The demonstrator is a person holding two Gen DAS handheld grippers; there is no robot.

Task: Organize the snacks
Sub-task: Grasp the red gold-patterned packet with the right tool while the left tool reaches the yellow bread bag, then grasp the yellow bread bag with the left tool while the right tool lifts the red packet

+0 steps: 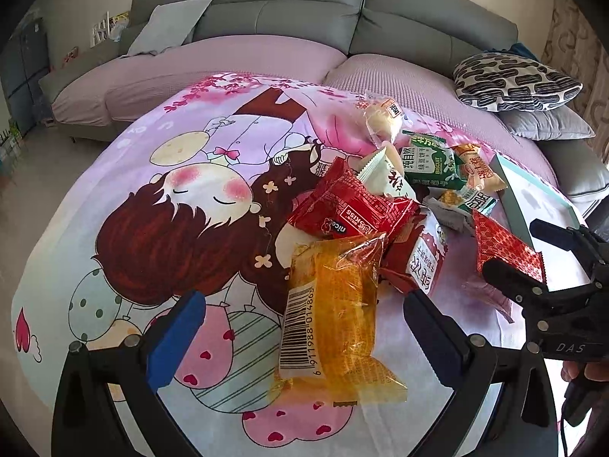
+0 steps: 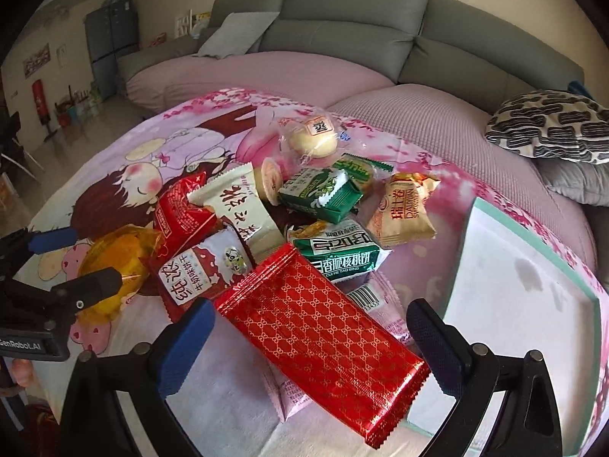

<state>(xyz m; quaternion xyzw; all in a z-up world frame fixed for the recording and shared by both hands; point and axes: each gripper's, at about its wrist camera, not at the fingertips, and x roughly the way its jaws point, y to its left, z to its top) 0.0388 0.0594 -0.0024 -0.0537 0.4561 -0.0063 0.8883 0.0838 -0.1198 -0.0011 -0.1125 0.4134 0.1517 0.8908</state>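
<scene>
Cartoon-print cloth covers the work surface, with a grey sofa behind it and a loose pile of wrapped snacks in the middle.

Nearest the left gripper, an orange translucent snack packet lies flat between the spread fingers; neither blue pad touches it. The jaws stand wide apart and hold nothing.

Nearest the right gripper, a red foil packet with gold lattice print lies diagonally between its fingers, resting partly on a pale pink packet. These jaws are also wide apart, with no contact visible.

Beyond these lie a red "nice KISS" packet, a red-and-white milk biscuit packet, a green walnut cake packet, a green biscuit packet, a tan packet and a clear-wrapped bun.

A teal-rimmed white tray lies to the right, just beside the pile, and contains no snacks.

Judgement: sorting has barely begun; both grippers are lined up for a first pick. The next move calls for lowering each gripper, closing on the flat packet edges, then carrying to the tray. Slippery foil may slide out of a shallow grip.
</scene>
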